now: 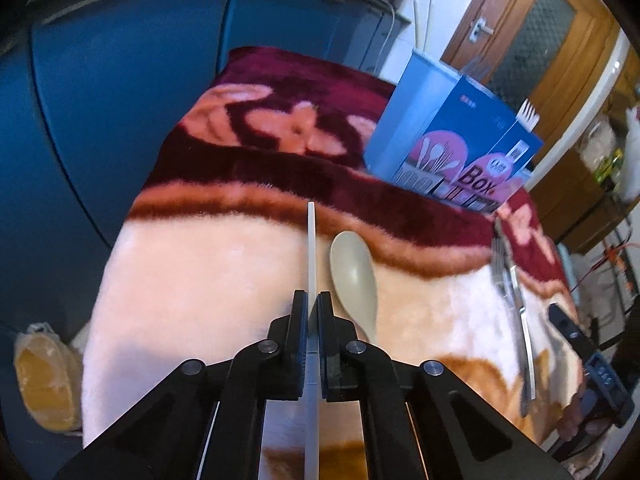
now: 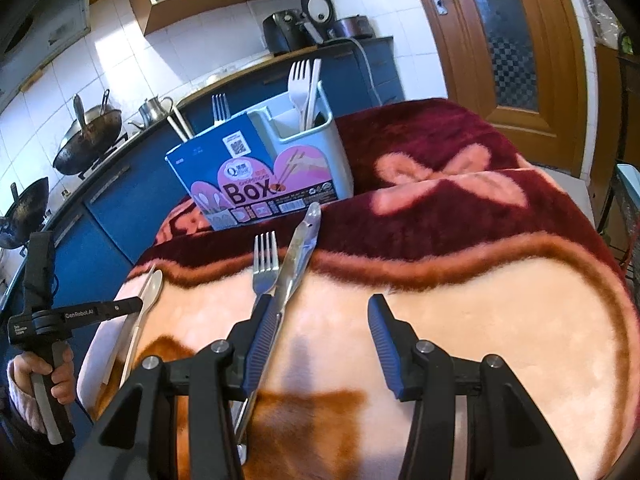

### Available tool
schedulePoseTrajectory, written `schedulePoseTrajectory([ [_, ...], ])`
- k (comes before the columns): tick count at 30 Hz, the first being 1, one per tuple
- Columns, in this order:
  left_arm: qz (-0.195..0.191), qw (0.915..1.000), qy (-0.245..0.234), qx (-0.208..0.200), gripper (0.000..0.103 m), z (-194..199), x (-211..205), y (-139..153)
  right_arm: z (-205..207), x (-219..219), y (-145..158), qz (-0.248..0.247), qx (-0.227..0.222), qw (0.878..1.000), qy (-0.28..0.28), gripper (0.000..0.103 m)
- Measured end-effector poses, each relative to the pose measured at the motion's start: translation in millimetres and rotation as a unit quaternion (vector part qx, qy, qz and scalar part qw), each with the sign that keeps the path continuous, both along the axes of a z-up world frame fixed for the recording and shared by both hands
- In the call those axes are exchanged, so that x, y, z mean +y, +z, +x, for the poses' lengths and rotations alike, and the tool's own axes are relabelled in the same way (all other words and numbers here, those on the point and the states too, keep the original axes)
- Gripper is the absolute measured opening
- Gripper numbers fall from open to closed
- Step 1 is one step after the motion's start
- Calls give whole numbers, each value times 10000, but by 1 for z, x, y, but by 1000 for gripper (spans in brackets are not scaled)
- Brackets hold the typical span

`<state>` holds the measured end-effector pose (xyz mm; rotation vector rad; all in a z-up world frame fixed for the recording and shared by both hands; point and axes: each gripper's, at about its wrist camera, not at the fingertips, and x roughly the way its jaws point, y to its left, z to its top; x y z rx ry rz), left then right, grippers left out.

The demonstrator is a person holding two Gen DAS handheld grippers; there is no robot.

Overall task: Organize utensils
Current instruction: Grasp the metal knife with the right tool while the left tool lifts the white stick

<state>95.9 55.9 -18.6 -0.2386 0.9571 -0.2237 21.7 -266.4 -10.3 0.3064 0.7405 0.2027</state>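
White plastic is what the left gripper (image 1: 313, 300) is clamping: its jaws are pressed together on a thin, flat white plastic utensil handle (image 1: 311, 240), seen edge-on, whose free end is pointing toward 12 o'clock in the left wrist view. Which utensil it is cannot be told from that view. A beige plastic spoon (image 1: 354, 276) is lying just beside it at about 1 o'clock, on the plush pink-and-maroon flowered blanket (image 1: 208, 280).

The right gripper (image 2: 320, 316) is hovering with its jaws standing partly apart and gripping nothing; a steel fork (image 2: 266, 262) and a steel table knife (image 2: 298, 256) are lying side by side near its left finger, at about 11 o'clock.

The destination is the pale grey plastic utensil holder with its blue printed sleeve (image 2: 256, 168), sitting at 12 o'clock in the right wrist view and already holding a white plastic fork (image 2: 300, 84).

To do this step well, the person should probably be lifting the white piece straight up before swinging it, so the neighbouring spoon is not being dragged along. Keeping the piece near upright while approaching the holder should be helping it drop into a compartment rather than catching the rim.
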Motion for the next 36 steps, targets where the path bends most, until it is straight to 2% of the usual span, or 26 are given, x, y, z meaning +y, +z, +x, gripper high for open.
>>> schedulePoseTrajectory([
  [7,-221,9982,132,-545,4,-11,6,15,19,16,0,-178,387,9987,296,49],
  [13,-419,9952,123,-877,4,-15,8,26,35,35,-2,-623,788,9937,505,44],
  [18,-534,9936,36,-993,4,-16,6,30,47,44,-5,-1075,1001,9877,538,34],
  [24,-615,9924,-93,-1062,4,-14,0,33,67,53,-3,-1429,1367,9777,701,33],
  [31,-657,9903,-204,-1208,4,-14,-7,42,91,57,-1,-1450,1757,9693,930,33],
  [36,-670,9889,-291,-1297,4,-12,-14,47,93,56,0,-1525,1806,9662,1025,24],
])
